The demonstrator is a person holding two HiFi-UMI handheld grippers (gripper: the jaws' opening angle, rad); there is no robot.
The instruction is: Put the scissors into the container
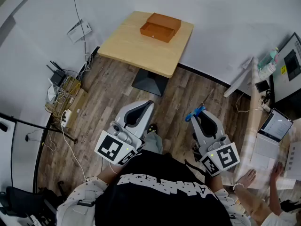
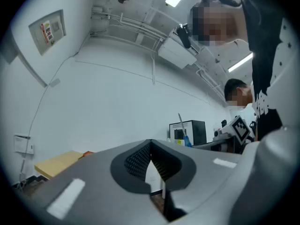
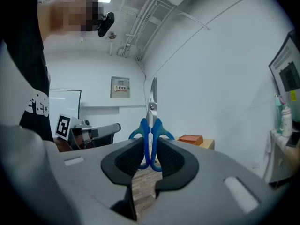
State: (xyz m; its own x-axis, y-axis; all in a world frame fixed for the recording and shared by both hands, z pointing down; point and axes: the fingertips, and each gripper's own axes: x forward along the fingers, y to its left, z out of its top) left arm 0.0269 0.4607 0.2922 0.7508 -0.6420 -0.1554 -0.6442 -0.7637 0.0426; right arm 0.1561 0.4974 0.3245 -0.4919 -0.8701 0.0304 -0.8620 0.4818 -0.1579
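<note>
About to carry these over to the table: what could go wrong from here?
The right gripper pinches the scissors only by the handles, so they might pivot or slip. The container sits far off on the table: a long carry. Another person's hand is close beside the bare blades.

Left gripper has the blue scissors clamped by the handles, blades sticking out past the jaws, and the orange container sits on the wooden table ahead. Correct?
Not quite: the right gripper has them. The right gripper view shows the blue scissors clamped by the handles, blades sticking out past the jaws. The left gripper is shut on nothing. The orange container does sit on the wooden table.
</note>
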